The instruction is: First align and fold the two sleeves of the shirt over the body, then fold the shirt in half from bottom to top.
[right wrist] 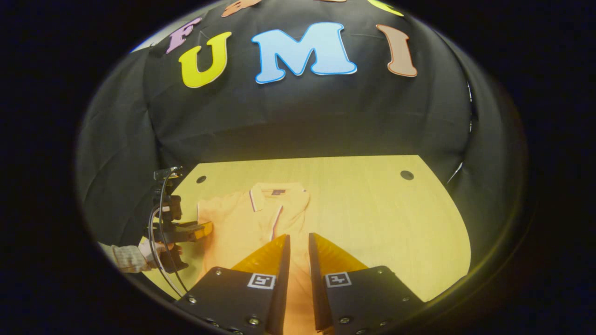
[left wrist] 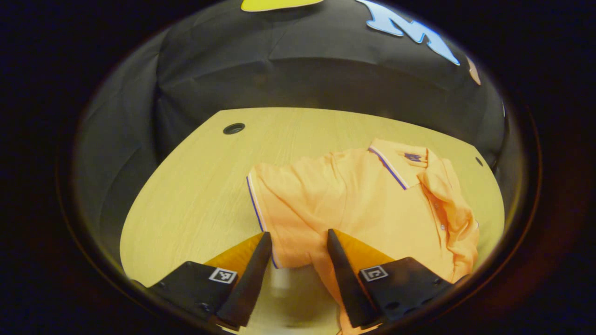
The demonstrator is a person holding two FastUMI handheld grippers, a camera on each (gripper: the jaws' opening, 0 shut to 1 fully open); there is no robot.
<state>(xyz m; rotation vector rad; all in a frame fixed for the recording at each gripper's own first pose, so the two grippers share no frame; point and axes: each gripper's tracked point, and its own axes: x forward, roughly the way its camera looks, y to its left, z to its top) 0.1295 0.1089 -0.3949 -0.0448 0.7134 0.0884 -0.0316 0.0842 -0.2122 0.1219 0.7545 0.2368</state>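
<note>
— Where's the shirt?

— In my left gripper view the orange shirt (left wrist: 354, 204) lies rumpled on the desk (left wrist: 195, 186), centre to right of frame. My left claw (left wrist: 298, 239) sits at bottom centre, fingers apart, the sleeve edge between them; whether they touch it, I cannot tell.

— And the right?

— In my right gripper view, the left claw (right wrist: 205, 229) shows at lower left, at the shirt's (right wrist: 242, 223) edge. My right claw (right wrist: 298, 242) sits bottom centre over the cloth, fingers nearly together with a narrow gap.

table (right wrist: 372, 209): pale wood, round holes near back corners | on it: orange shirt (left wrist: 354, 204), lying collar toward back wall
</note>
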